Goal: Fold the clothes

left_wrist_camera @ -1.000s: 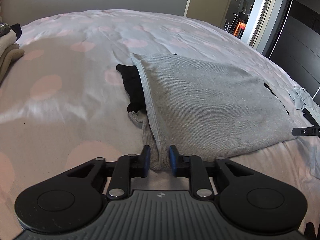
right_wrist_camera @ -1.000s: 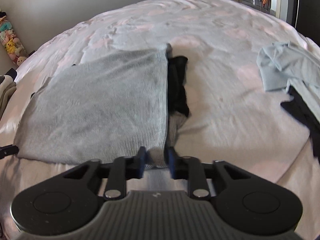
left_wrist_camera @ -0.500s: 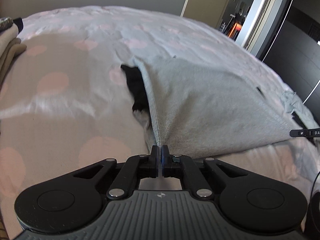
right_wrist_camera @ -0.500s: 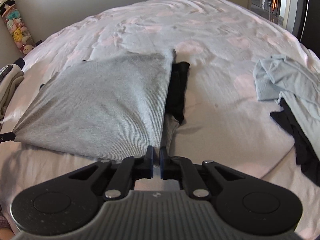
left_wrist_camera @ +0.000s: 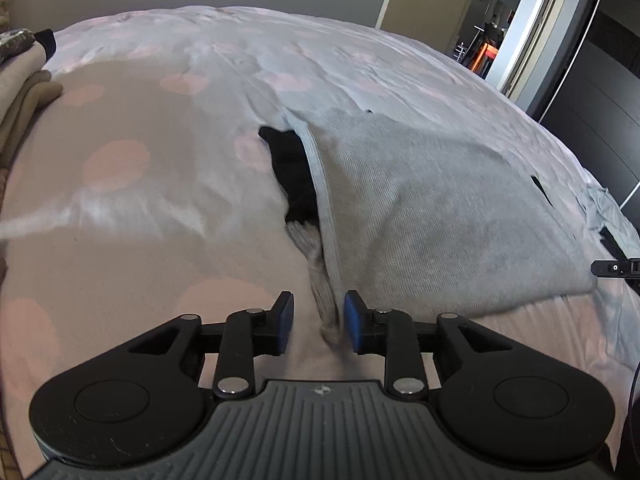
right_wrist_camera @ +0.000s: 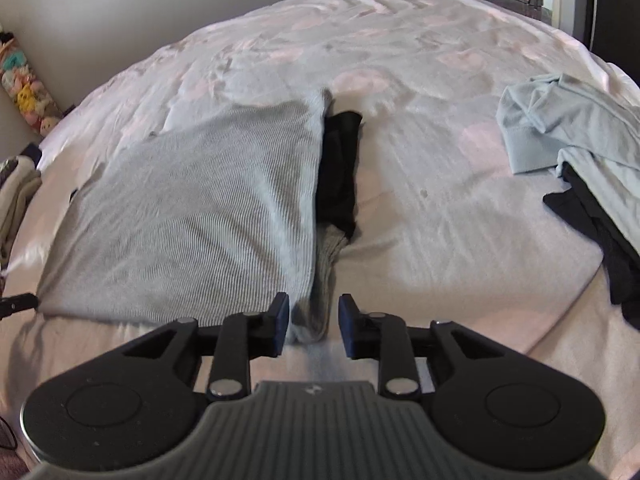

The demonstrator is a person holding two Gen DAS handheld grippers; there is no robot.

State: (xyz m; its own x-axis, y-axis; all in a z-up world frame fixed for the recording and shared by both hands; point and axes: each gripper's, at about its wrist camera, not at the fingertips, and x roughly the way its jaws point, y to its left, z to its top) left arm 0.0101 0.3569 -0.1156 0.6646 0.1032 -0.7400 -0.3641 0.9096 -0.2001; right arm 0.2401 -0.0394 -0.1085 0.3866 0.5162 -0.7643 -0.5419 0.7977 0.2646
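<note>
A grey ribbed garment (left_wrist_camera: 440,208) lies folded flat on the bed (left_wrist_camera: 140,200), and a black part (left_wrist_camera: 292,168) pokes out from under its left edge. My left gripper (left_wrist_camera: 319,322) is open at the near left corner, and a bunched grey corner lies loose between its fingers. In the right wrist view the same garment (right_wrist_camera: 200,216) fills the left half, with the black part (right_wrist_camera: 338,172) along its right edge. My right gripper (right_wrist_camera: 314,326) is open at the near right corner, with grey fabric resting between its fingers.
A loose pile of pale blue and black clothes (right_wrist_camera: 568,128) lies on the bed's right side. A beige folded stack (left_wrist_camera: 20,92) sits at the left edge. Plush toys (right_wrist_camera: 28,92) stand by the wall. A doorway (left_wrist_camera: 500,20) opens beyond the bed.
Both grippers closed on the garment's near corners and lifted them half a second ago. Now both have opened and the corners have dropped back onto the bed.
</note>
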